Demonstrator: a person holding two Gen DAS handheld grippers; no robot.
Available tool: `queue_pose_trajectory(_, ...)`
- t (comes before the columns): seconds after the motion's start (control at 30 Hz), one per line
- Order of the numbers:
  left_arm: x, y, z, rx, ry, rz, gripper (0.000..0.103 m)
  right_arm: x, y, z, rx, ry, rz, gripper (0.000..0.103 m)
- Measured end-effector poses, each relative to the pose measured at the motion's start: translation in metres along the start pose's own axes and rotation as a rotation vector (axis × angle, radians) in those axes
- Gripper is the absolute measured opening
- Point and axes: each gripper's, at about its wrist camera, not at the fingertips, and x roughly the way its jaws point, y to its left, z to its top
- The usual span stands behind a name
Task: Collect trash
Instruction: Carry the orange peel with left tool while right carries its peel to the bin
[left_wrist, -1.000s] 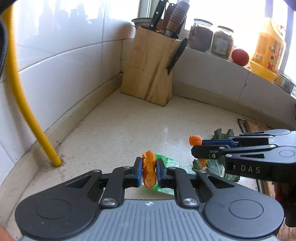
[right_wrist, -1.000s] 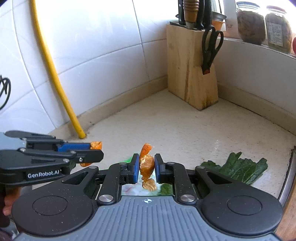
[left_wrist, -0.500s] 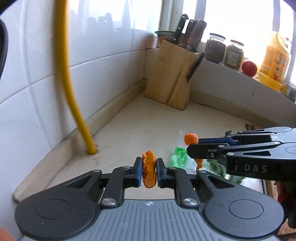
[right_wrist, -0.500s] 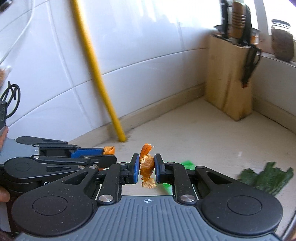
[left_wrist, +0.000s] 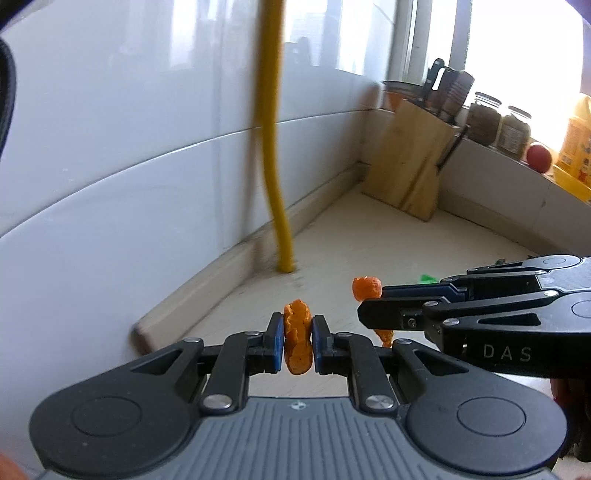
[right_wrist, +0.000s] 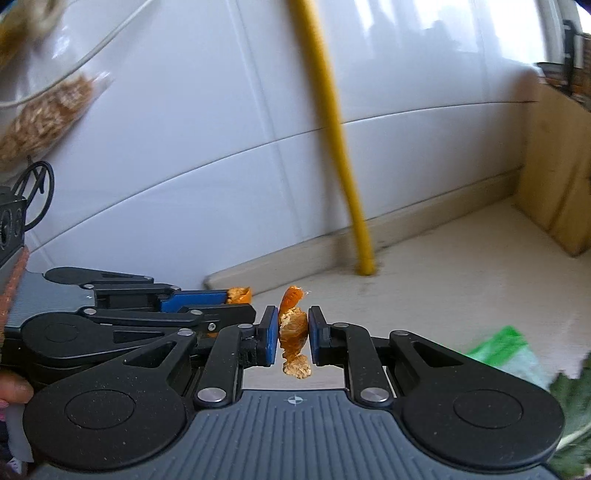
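The left gripper (left_wrist: 298, 341) has its blue pads pressed onto a piece of orange peel (left_wrist: 296, 341), which stands upright between them and pokes out above and below. The right gripper (right_wrist: 293, 338) pinches a second peel (right_wrist: 293, 332) the same way, with a pale scrap hanging below its pads. Both are held up off the worktop (left_wrist: 388, 240), side by side and close together; in the left view the right gripper comes in from the right edge, its peel showing at the fingertips, and in the right view the left gripper lies along the left edge with an orange tip at its end. A person's hand (right_wrist: 13, 387) shows at the far left edge of the right view. Behind them a yellow hose (left_wrist: 275, 177) runs down the white tiled wall (left_wrist: 129, 166) and meets the worktop near its back edge. A wooden knife block (left_wrist: 410, 162) stands in the far corner of the worktop, and on the sill beyond it are two jars (left_wrist: 496, 123), a red fruit (left_wrist: 538, 157) and a yellow bottle (left_wrist: 576, 133). On the worktop toward its right side lie a green wrapper (right_wrist: 506, 350) and a dark leaf (right_wrist: 572, 395), both blurred. A bag of brown bits (right_wrist: 44, 114) hangs on the wall at upper left in the right view.
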Motion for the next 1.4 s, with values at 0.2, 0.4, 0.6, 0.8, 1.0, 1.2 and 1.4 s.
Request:
queue_pose_trajectory(0.2, -0.021, 0.03, -0.016, -0.039, -0.005, 0.044, 0.015, 0.019, 0.04, -0.002, -0.038, 0.036, 0.058, 0.023)
queue_pose_trajectory(0.4, -0.038, 0.062, -0.036, -0.09, -0.002, 0.094, 0.015, 0.036, 0.077, -0.007, -0.066, 0.074, 0.118, 0.023)
queue_pose_trajectory(0.6, -0.051, 0.087, -0.06, -0.134, 0.019, 0.126, 0.015, 0.053, 0.105, -0.018, -0.083, 0.126, 0.161, 0.023)
queue_pose_trajectory(0.8, -0.059, 0.104, -0.079, -0.172, 0.036, 0.135, 0.015, 0.067, 0.12, -0.029, -0.078, 0.172, 0.182, 0.023)
queue_pose_trajectory(1.0, -0.067, 0.115, -0.094, -0.2, 0.043, 0.13, 0.015, 0.079, 0.131, -0.039, -0.077, 0.208, 0.182, 0.023)
queue_pose_trajectory(1.2, -0.069, 0.12, -0.108, -0.213, 0.064, 0.125, 0.015, 0.094, 0.137, -0.052, -0.072, 0.246, 0.167, 0.023)
queue_pose_trajectory(1.4, -0.064, 0.118, -0.116, -0.201, 0.079, 0.104, 0.015, 0.102, 0.137, -0.066, -0.048, 0.278, 0.133, 0.023)
